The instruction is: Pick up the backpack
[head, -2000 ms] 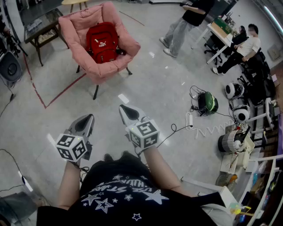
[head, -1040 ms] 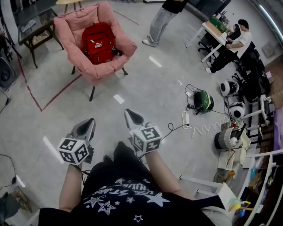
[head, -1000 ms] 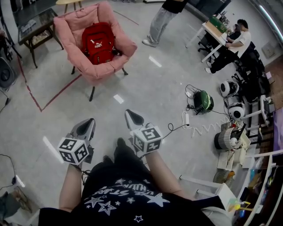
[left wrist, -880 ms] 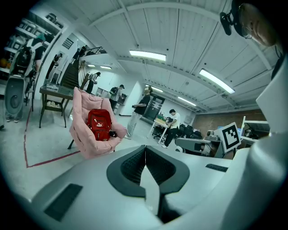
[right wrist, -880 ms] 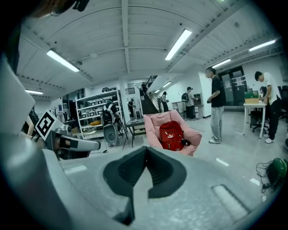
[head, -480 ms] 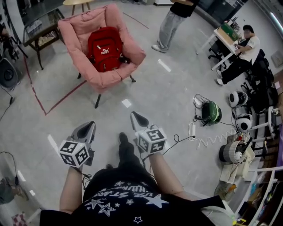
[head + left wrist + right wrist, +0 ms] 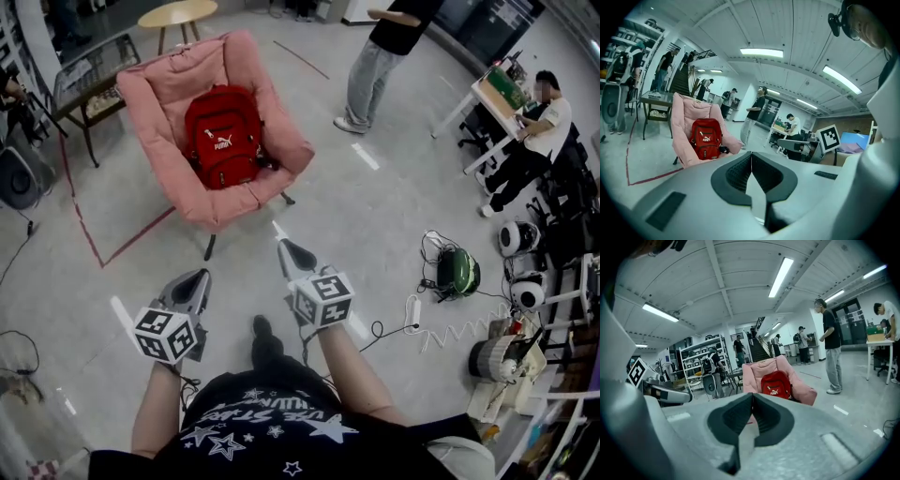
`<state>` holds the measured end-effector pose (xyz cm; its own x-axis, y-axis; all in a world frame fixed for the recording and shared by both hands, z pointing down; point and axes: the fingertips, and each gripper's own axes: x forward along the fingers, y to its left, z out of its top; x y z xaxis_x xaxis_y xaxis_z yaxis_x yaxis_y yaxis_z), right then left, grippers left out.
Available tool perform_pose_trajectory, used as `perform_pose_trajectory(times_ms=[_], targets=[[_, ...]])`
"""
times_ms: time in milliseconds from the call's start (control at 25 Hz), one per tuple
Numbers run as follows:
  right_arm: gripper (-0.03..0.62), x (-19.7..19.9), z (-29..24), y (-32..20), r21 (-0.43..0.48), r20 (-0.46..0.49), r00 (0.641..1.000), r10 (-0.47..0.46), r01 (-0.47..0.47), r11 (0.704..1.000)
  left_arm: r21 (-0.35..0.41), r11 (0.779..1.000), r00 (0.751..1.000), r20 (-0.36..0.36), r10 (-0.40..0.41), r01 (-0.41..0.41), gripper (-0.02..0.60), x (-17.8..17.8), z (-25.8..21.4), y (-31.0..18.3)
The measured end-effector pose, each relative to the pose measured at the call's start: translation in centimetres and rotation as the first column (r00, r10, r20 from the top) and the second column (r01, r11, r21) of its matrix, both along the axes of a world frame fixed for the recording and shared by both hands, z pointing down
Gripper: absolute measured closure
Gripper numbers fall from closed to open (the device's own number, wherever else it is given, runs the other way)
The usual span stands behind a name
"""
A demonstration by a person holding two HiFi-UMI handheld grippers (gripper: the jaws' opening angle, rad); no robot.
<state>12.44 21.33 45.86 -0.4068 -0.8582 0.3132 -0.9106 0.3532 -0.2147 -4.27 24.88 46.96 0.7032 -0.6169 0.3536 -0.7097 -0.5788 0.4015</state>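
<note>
Across the grey workshop floor (image 7: 394, 187), the red backpack (image 7: 223, 136) stands upright in a pink armchair (image 7: 155, 89), well ahead of both clenched, empty grippers (right gripper (image 7: 286, 249) slightly nearer than left gripper (image 7: 196, 277)).

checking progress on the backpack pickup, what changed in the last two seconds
The person has walked toward the pink chair, so the left gripper and right gripper are nearer to it. Nothing was gripped or released. Both stay shut and empty, and the red backpack still sits untouched on the chair.
</note>
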Motion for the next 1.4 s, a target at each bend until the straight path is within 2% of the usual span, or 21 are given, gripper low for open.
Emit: perform_pose_trajectory(times_ms=[240, 480, 840, 1040, 1400], targets=[[0.594, 3.3, 0.3, -4.1, -0.009, 0.013, 1.000, -0.028, 0.028, 1.000, 0.006, 0.999, 0.999, 0.006, -0.042, 0.042, 0.572, 2.9, -0.5, -4.1], [0.594, 5.0, 0.5, -6.6, -0.010, 0.020, 0.997, -0.076, 0.077, 0.997, 0.004, 0.995, 0.995, -0.016, -0.098, 0.098, 0.572, 4.8, -0.8, -6.7], [0.594, 5.1, 1.5, -9.2, -0.044, 0.029, 0.994, -0.106, 0.108, 0.993, -0.008, 0.992, 0.992, -0.013, -0.128, 0.128, 0.572, 5.0, -0.9, -8.9], [0.594, 5.2, 2.2, -11.2, -0.064, 0.019, 0.997, -0.073, 0.074, 0.995, -0.037, 0.993, 0.993, -0.020, -0.113, 0.113, 0.572, 4.0, 0.5, -12.1], [0.594, 5.4, 2.0, -20.2, -0.064, -0.047, 0.999, 0.024, -0.027, 0.998, -0.019, 1.000, 0.998, -0.057, -0.010, 0.009, 0.572, 3.5, 0.9, -23.9]])
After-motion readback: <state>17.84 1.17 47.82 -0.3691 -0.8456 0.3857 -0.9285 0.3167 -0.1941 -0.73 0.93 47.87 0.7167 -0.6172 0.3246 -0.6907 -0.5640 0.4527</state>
